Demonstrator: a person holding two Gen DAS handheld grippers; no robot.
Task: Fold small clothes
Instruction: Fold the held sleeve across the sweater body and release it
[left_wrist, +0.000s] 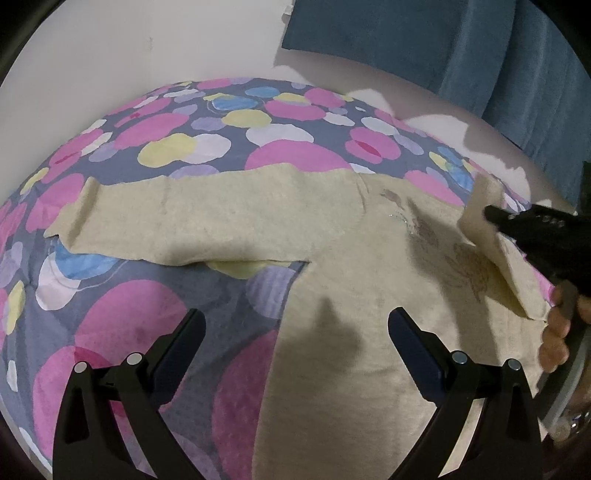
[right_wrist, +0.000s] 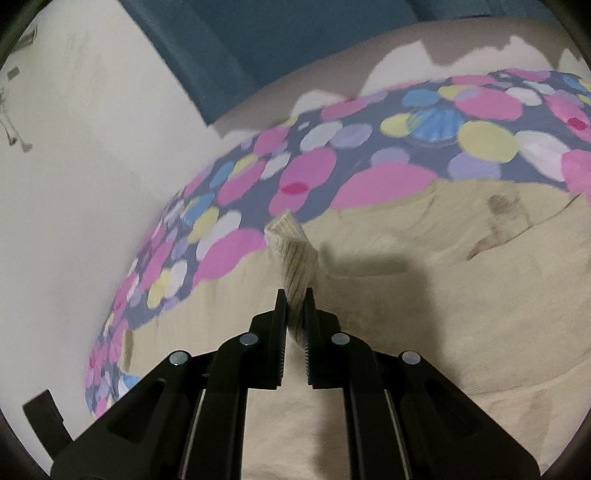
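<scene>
Sweater (left_wrist: 332, 266): spread flat on the bed (left_wrist: 155, 140), left sleeve (left_wrist: 192, 218) unfolded.
Right tool (right_wrist: 295, 295): clenched on the right cuff (right_wrist: 291, 254), lifted over the body.
Left tool (left_wrist: 295, 321): released, empty.
Progress: first fold begun; most remains.

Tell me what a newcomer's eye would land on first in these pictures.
First, the bedspread with its loud pink, yellow and blue circles, filling the bed under everything. Spread flat across it lies a beige long-sleeved top, one sleeve stretched out to the left in the left wrist view. At the right of that view, the right gripper is shut on the ribbed cuff of the other sleeve, lifting it over the body, while the left gripper hangs open above the top.
</scene>
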